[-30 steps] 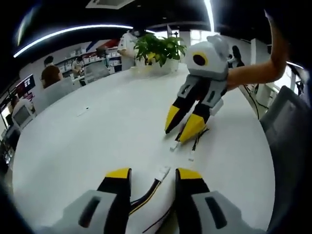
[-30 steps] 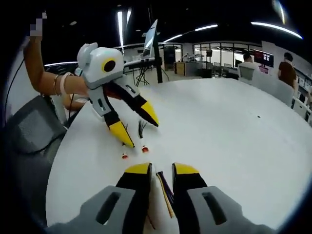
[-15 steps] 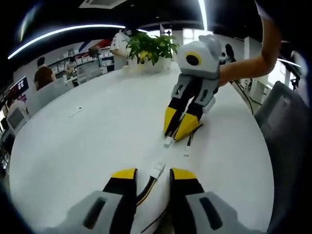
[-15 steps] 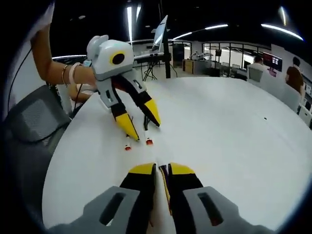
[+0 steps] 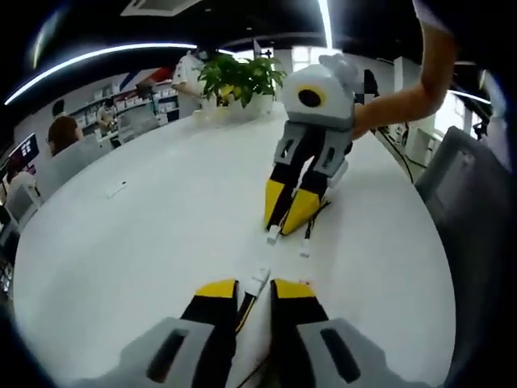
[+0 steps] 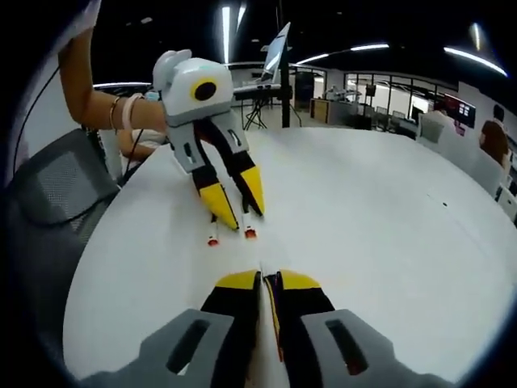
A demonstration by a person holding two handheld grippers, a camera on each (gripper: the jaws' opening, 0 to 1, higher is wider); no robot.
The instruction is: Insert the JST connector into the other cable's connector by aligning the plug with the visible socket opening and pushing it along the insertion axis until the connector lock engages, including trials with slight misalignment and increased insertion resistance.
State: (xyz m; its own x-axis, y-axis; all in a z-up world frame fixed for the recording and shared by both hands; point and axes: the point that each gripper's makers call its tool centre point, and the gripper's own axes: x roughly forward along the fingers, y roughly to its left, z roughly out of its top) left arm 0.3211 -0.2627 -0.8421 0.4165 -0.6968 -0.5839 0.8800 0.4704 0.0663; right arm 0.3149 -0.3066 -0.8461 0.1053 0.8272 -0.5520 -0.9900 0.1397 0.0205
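Left gripper view first: my left gripper (image 5: pixel 256 288) sits at the bottom with its yellow-tipped jaws pressed close on a yellow-and-black cable (image 5: pixel 245 311), whose white connector (image 5: pixel 258 280) pokes out just past the tips, low over the white table (image 5: pixel 145 234). A little further on, the right gripper (image 5: pixel 287 217) points down at the table, jaws nearly together around the other cable (image 5: pixel 315 220); its two small white ends (image 5: pixel 275 235) lie on the tabletop just in front of my connector, apart from it. Beyond, I see a potted plant (image 5: pixel 238 77) at the table's far edge.

From the right gripper view, the jaws are pinched together on a thin yellow-and-dark wire (image 6: pixel 272 303). Ahead, the left gripper comes down at a slant, and two red-tipped plugs (image 6: pixel 250 234) rest on the table under its tips.
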